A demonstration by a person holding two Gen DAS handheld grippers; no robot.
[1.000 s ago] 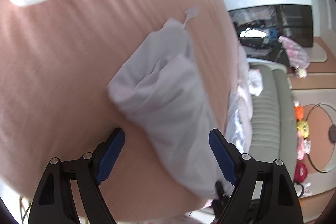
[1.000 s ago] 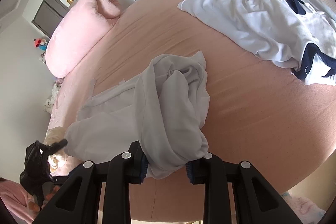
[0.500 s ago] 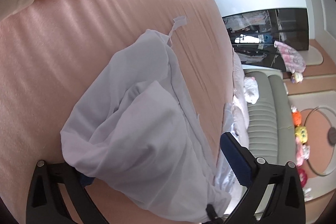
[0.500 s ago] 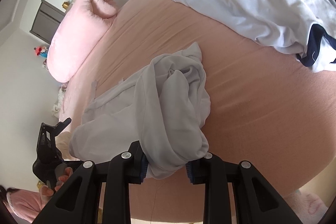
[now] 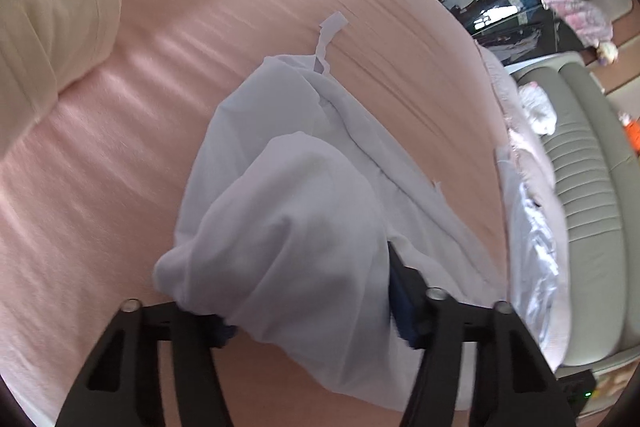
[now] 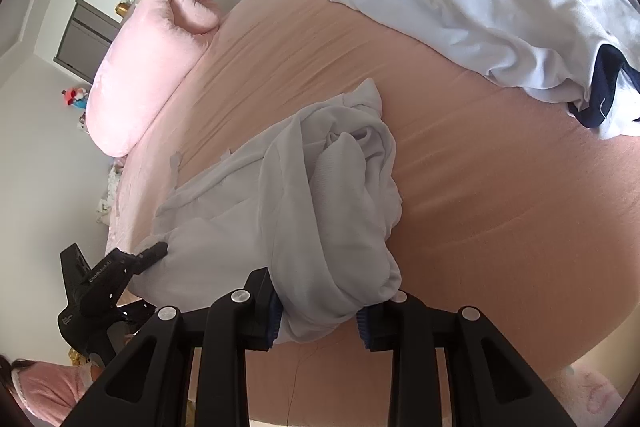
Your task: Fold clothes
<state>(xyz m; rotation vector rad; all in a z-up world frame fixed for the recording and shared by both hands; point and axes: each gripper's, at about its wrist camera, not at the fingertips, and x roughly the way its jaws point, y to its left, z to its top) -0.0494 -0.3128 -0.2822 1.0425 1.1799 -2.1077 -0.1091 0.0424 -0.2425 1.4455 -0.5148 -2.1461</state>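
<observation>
A pale grey garment (image 5: 288, 211) lies bunched on the pink bed sheet (image 5: 120, 147), with a thin strap end trailing away from it. My left gripper (image 5: 312, 319) has its fingers closed in around one thick fold, blue pads pressed against both sides. In the right wrist view the same garment (image 6: 320, 207) stretches from the left gripper's finger (image 6: 150, 254) to my right gripper (image 6: 320, 319). That gripper is shut on the other bunched end, near the edge of the bed (image 6: 480, 207).
A rumpled white and navy garment (image 6: 500, 7) lies further along the bed. A pink pillow (image 6: 140, 79) and a cream pillow (image 5: 48, 39) sit at the far ends. A grey-green sofa (image 5: 580, 187) runs beside the bed. A person's pink sleeve (image 6: 44, 387) shows bottom left.
My left gripper, wide open a second ago, moved onto the garment's end and narrowed around a fold. The right gripper kept its hold and barely shifted.
</observation>
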